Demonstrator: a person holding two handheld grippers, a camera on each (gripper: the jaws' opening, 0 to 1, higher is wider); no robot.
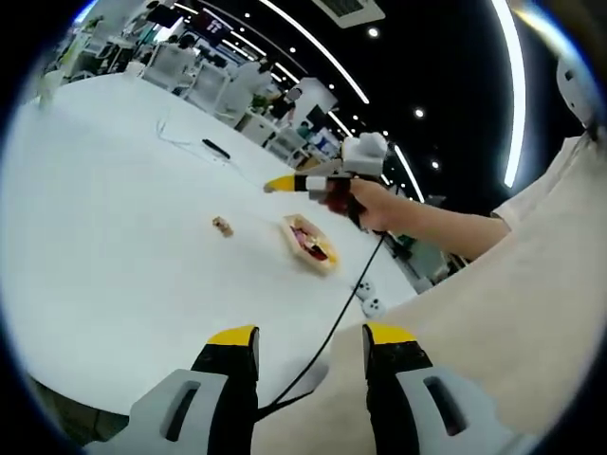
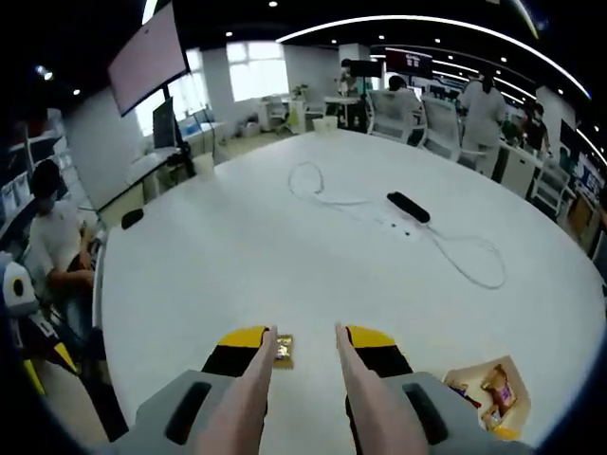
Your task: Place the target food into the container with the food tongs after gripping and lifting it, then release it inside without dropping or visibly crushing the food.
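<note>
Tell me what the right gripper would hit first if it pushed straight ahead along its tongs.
Probably bare white round table. The right gripper holds pinkish food tongs open; the small golden-brown food piece sits just beside the left tong tip, not squarely between. Farther on lies a black remote-like bar, though depth is unclear.

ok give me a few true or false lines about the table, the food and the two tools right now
1. The small food piece lies on the white table, near the tips of the tongs. True.
2. The right tool is holding the tongs. True.
3. The container is empty. False: it already has food items in it.
4. The food piece is already inside the container. False: in the left gripper view it sits on the table apart from the container.
5. The left tool is shut on the food. False: its jaws stand open with nothing between them.
6. A black device with a white cable lies farther out on the table. True.
</note>
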